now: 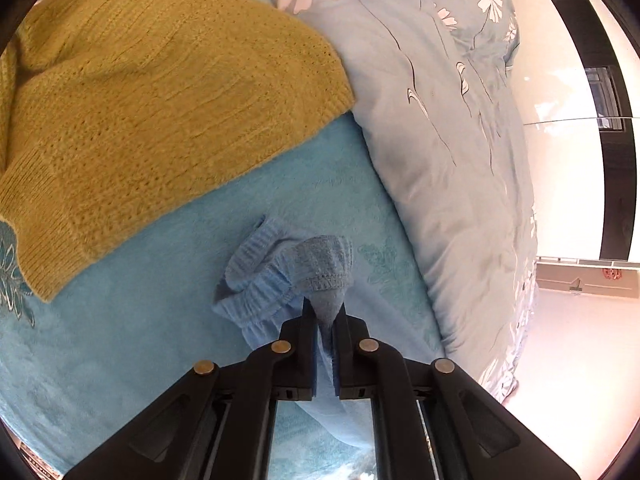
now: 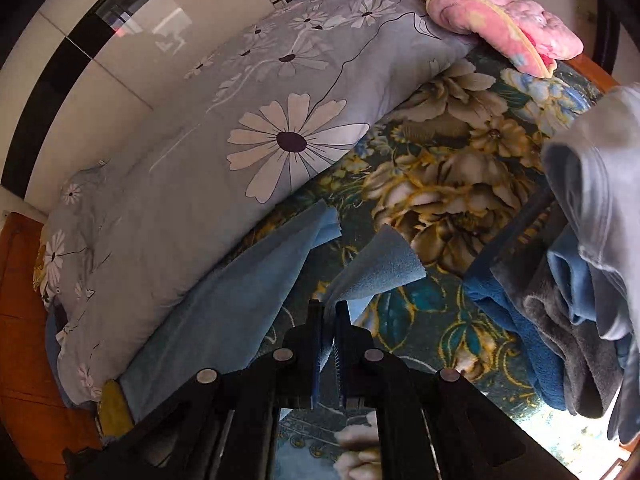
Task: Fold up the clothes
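A light blue fleece garment (image 1: 168, 280) lies spread on the bed. My left gripper (image 1: 325, 312) is shut on its ribbed waistband (image 1: 276, 276), which bunches up in front of the fingers. In the right wrist view my right gripper (image 2: 330, 310) is shut on a corner of the same light blue garment (image 2: 376, 268), lifted above the floral bedspread (image 2: 440, 184). The cloth hangs down to the left (image 2: 224, 312) towards the bed. A mustard knitted sweater (image 1: 152, 104) lies on the blue cloth at the upper left, clear of both grippers.
A grey-blue daisy-print duvet (image 1: 440, 128) (image 2: 224, 152) runs along the bed beside the wall. A pink quilted item (image 2: 500, 16) rests at its far end. A pile of blue and grey clothes (image 2: 580, 280) hangs at the right. Wooden floor (image 2: 24, 320) shows at the left.
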`<state>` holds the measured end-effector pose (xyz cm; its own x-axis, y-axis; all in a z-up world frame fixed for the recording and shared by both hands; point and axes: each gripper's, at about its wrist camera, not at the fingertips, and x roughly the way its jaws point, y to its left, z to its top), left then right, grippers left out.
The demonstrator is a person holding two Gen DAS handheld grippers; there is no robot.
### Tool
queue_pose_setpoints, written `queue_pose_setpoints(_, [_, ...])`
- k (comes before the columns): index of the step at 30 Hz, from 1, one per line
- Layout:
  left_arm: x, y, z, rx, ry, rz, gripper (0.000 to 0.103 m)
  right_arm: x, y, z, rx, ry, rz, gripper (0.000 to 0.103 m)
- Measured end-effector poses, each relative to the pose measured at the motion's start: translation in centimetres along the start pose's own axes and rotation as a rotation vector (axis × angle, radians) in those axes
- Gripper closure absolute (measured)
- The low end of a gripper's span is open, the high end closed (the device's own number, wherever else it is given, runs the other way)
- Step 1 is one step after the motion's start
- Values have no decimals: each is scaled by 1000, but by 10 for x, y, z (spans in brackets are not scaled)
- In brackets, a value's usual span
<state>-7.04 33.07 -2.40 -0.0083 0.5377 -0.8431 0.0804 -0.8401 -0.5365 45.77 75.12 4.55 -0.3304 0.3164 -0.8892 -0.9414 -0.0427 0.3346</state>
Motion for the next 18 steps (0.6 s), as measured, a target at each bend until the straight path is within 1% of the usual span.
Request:
queue_pose_setpoints(2, [8,-6,7,-2,3,11,97,28,13,12,-20,19,-17,97])
queue_pose_setpoints(6, [30,-17,18,21,-1,65,97,82,46,33,-87,66,-67,97])
queue_pose_setpoints(11, [56,-20,32,30,9,110,97,135,82,57,-150,122,-123,97])
queue_pose_setpoints(14, [69,-21,34,63,17,130,97,162,94,63,-185,149,-156,97])
queue_pose_setpoints(15, [71,-21,34,72,20,127,95,169,95,63,-194,157,-167,96])
queue_pose_setpoints(17, [72,-20,33,83,29,104,84,181,97,62,-208,167,-182,94])
queue_pose_setpoints(18, [70,-19,32,83,36,98,72,185,98,61,-220,170,-188,93])
